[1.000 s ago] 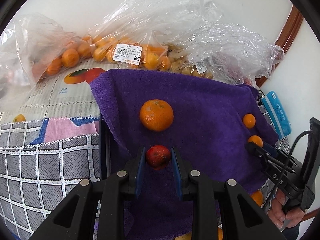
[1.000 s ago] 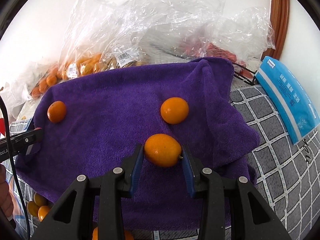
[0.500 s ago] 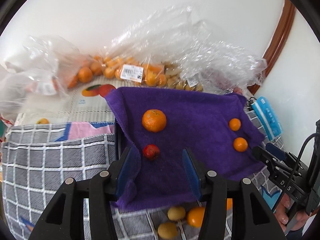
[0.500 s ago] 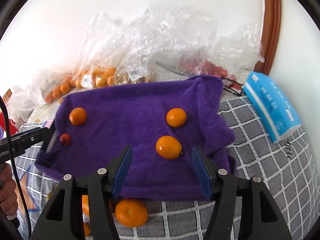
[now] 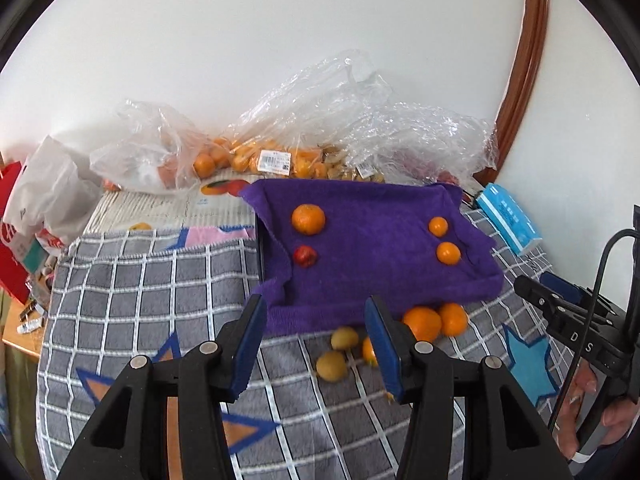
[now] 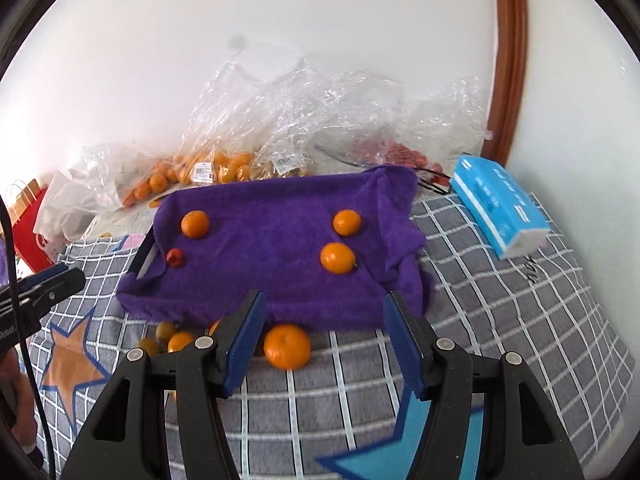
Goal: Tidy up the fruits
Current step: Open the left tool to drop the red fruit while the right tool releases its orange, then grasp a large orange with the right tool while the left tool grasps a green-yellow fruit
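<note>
Progress check, reading left to right. On the purple towel (image 5: 376,248) four fruits are set out: at its left side a large orange (image 5: 308,219) with a small red fruit (image 5: 305,256) just in front of it, at its right side two smaller oranges (image 5: 438,226) (image 5: 448,253), one behind the other, well apart from the left pair. Judged: four placed, sorted roughly by side. Left to do: a loose cluster on the blanket just off the towel's near edge, two yellow-green fruits (image 5: 331,365) and at least three oranges (image 5: 422,323). Left gripper (image 5: 316,354) has its jaws apart, nothing between them; right gripper (image 6: 324,344) likewise apart and empty, with one loose orange (image 6: 287,346) showing beyond the gap, untouched. Surface: grey checked blanket (image 5: 152,304) with star patches. Behind the towel, clear plastic bags (image 5: 320,132) holding more oranges and other fruit, against a white wall; blue tissue pack (image 6: 500,204) at right, brown wooden frame (image 6: 508,56) in the corner.
</note>
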Demonstrator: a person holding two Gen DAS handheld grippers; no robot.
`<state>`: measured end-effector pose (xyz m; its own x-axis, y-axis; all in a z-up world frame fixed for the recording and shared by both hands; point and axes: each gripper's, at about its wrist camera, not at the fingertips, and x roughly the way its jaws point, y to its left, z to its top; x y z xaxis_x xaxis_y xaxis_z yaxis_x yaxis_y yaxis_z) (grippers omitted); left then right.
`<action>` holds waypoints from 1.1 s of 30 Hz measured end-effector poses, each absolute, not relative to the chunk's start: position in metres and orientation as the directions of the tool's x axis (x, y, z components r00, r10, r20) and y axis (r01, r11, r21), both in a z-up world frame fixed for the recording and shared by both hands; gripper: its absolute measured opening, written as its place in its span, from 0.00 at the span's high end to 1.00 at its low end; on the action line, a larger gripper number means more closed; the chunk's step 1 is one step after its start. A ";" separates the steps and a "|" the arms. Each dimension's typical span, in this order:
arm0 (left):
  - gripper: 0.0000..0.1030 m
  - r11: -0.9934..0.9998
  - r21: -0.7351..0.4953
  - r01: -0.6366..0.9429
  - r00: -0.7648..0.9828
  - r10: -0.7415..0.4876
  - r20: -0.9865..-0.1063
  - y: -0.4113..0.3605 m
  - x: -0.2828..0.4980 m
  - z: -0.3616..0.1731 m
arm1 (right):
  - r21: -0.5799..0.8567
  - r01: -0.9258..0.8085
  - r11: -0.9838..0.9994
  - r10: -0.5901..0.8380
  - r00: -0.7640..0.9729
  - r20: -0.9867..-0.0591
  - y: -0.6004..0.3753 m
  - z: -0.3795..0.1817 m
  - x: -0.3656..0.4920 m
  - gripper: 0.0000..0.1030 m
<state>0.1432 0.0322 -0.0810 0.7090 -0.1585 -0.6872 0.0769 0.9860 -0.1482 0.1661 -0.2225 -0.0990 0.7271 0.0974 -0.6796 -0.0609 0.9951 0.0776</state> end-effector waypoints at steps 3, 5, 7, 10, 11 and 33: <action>0.53 0.989 -0.136 0.063 0.713 -0.140 -0.687 0.035 0.127 -0.086 | 0.084 -0.068 0.994 0.107 0.726 -0.680 -0.222 -0.100 0.153 0.41; 0.53 0.989 -0.133 0.060 0.714 -0.136 -0.686 0.036 0.119 -0.090 | 0.094 -0.085 0.992 0.127 0.711 -0.692 -0.221 -0.104 0.147 0.41; 0.53 0.991 -0.123 0.049 0.714 -0.121 -0.690 0.038 0.110 -0.094 | 0.107 -0.097 0.990 0.144 0.695 -0.704 -0.219 -0.109 0.143 0.41; 0.53 0.992 -0.121 0.045 0.709 -0.117 -0.695 0.043 0.100 -0.098 | 0.119 -0.098 0.988 0.154 0.682 -0.715 -0.217 -0.117 0.135 0.41; 0.53 0.992 -0.118 0.040 0.706 -0.112 -0.699 0.044 0.098 -0.099 | 0.122 -0.099 0.988 0.157 0.680 -0.717 -0.217 -0.119 0.133 0.41; 0.53 0.986 -0.164 -0.018 0.616 -0.118 -0.779 0.073 0.102 -0.153 | 0.109 -0.113 0.988 0.156 0.660 -0.734 -0.201 -0.162 0.139 0.56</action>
